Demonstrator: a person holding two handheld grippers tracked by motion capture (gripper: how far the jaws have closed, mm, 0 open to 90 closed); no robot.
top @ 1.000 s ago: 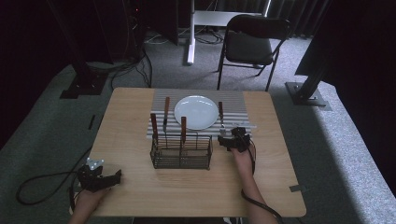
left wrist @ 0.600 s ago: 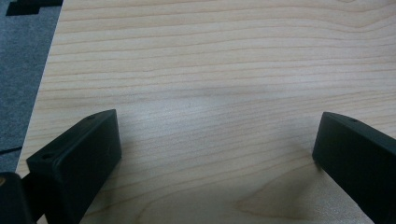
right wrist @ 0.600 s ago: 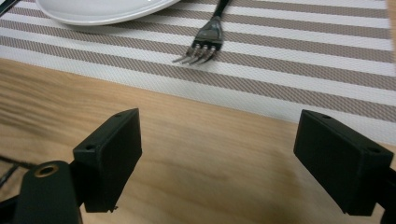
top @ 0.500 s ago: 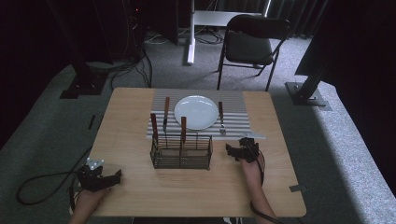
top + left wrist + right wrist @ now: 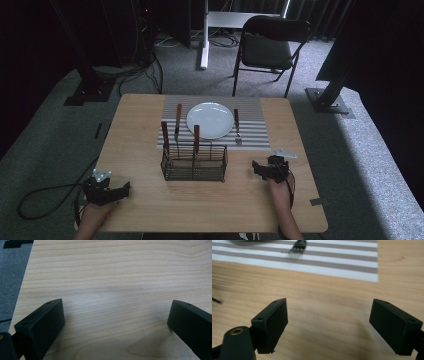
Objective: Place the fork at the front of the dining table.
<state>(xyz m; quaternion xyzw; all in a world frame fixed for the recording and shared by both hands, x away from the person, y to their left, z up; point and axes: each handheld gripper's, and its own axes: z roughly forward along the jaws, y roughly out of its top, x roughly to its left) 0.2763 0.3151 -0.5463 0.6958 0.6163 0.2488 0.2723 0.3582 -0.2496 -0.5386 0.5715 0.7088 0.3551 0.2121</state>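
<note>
A white plate (image 5: pixel 210 119) lies on a striped placemat (image 5: pixel 252 116) at the table's far middle. A fork (image 5: pixel 236 126) with a wooden handle lies right of the plate, its tines toward me (image 5: pixel 298 247). A black wire basket (image 5: pixel 194 163) in front of the mat holds two wooden-handled utensils (image 5: pixel 196 140); a third (image 5: pixel 177 120) lies left of the plate. My left gripper (image 5: pixel 119 190) rests open at the near left corner, jaws wide over bare wood (image 5: pixel 115 315). My right gripper (image 5: pixel 260 169) is open right of the basket, nothing between its jaws (image 5: pixel 328 325).
The wooden table (image 5: pixel 150 215) stands on grey carpet. A black folding chair (image 5: pixel 265 47) and a white desk leg (image 5: pixel 204 35) stand beyond the far edge. A cable (image 5: pixel 40 197) trails left off the table. A tape strip (image 5: pixel 316 202) sits near the right front.
My right gripper has drawn back from the fork beside the plate toward me, down to the bare wood right of the basket. The left gripper has stayed put.
</note>
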